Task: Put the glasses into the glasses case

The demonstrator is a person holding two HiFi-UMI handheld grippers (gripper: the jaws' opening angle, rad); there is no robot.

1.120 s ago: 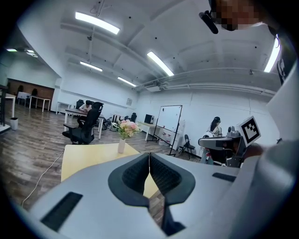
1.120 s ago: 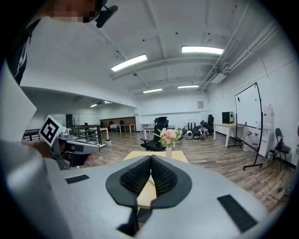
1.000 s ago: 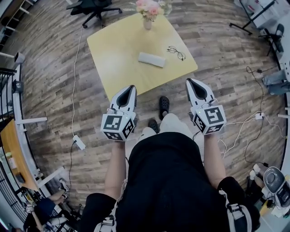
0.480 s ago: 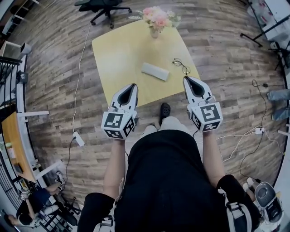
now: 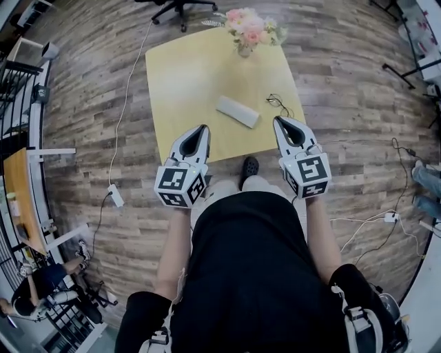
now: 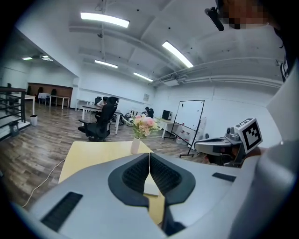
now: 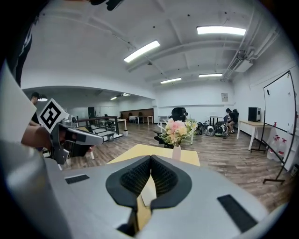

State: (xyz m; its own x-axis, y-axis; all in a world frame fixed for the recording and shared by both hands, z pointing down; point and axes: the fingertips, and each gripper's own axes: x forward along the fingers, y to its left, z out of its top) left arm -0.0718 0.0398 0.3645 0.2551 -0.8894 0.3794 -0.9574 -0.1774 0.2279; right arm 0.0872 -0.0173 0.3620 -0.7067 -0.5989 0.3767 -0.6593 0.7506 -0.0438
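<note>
Black-framed glasses (image 5: 279, 103) lie near the right edge of the yellow table (image 5: 193, 76). A pale, flat glasses case (image 5: 238, 112) lies closed just to their left. My left gripper (image 5: 202, 129) hangs over the table's near edge, short of the case, its jaws shut and empty. My right gripper (image 5: 279, 120) is at the table's near right corner, just short of the glasses, also shut on nothing. In the left gripper view the left gripper's (image 6: 149, 154) ribbed pads meet in a thin line. The right gripper's (image 7: 151, 158) pads also meet in its own view.
A vase of pink flowers (image 5: 247, 31) stands at the table's far edge. An office chair (image 5: 180, 5) is beyond it. A white cable and adapter (image 5: 115, 195) lie on the wooden floor to the left. The person's shoe (image 5: 250, 165) is by the near edge.
Both grippers have moved forward, from over the floor to the table's near edge, the right one closing on the glasses. Both stayed shut. The table now sits nearer in the head view.
</note>
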